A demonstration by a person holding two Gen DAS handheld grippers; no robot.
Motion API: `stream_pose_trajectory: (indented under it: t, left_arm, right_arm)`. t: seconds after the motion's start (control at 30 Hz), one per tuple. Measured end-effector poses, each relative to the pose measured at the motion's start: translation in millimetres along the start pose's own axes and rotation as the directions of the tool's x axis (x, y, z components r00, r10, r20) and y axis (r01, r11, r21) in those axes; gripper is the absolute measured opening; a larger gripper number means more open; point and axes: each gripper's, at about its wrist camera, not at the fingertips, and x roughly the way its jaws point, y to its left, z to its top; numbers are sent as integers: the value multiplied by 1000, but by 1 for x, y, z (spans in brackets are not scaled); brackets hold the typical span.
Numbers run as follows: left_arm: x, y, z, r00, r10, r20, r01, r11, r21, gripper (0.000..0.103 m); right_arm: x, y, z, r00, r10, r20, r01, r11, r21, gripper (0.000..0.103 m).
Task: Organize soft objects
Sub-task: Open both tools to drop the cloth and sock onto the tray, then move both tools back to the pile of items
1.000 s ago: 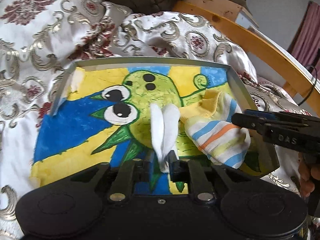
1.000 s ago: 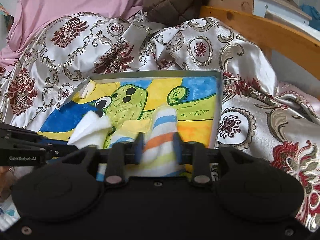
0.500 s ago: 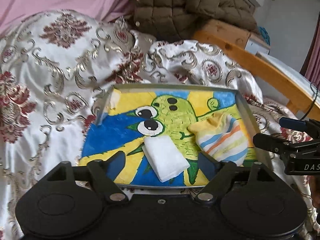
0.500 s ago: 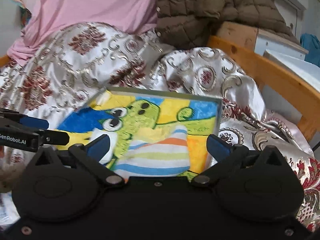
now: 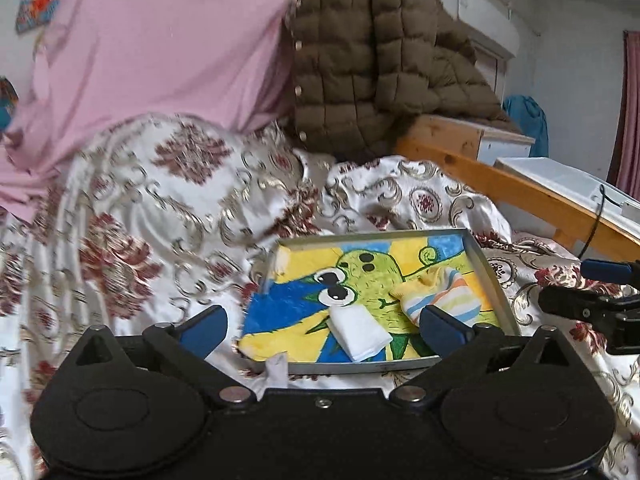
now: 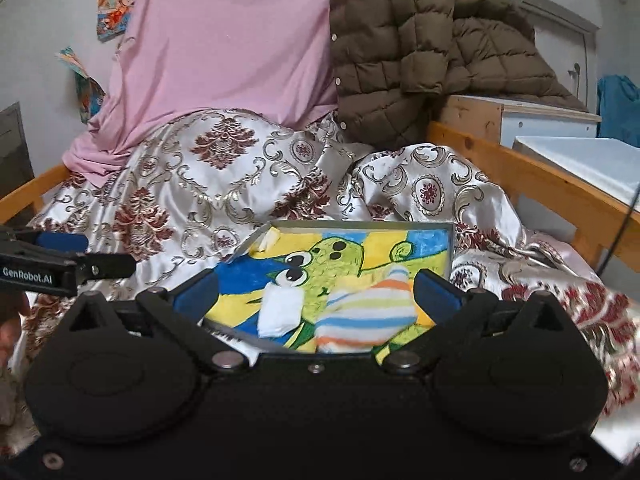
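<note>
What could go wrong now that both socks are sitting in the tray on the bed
The tray rests on rumpled bedspread, not a firm surface, so it might tip or slide if nudged. The striped sock lies near the tray's near edge in the right wrist view, so it could get dragged out. The white sock is only loosely folded and might unfold.

left hand-held gripper (image 5: 322, 326) is spread wide, blue fingertips (image 5: 204, 328) far apart, nothing between them. right hand-held gripper (image 6: 316, 290) is just as wide, nothing gripped. both sit level, side by side, pointing forward. a bit of hand (image 6: 10, 326) shows at the left one.
</note>
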Motion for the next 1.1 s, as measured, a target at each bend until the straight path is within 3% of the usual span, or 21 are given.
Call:
stream_pose_trajectory:
  t: [0.3, 0.63, 0.83, 1.1]
  left_arm:
    - [-62, -13, -45, 999, -30, 41, 28, 998, 56, 102]
    - [-85, -8, -114, 987, -110, -113, 115, 993, 36, 102]
    - [-86, -1, -146, 959, -164, -232, 167, 986, -5, 102]
    - [-79, -9, -167, 895, -263, -359, 264, 963, -47, 102]
  right_arm:
    - [-85, 29, -53, 1000, 0, 1, 0, 998, -56, 102]
    - [-140, 61, -138, 993, -92, -72, 75, 973, -217, 102]
    - [-151, 78, -182, 980, -168, -109, 122, 933, -339, 102]
    - [-162, 122, -225, 979, -172, -107, 87, 833, -547, 102]
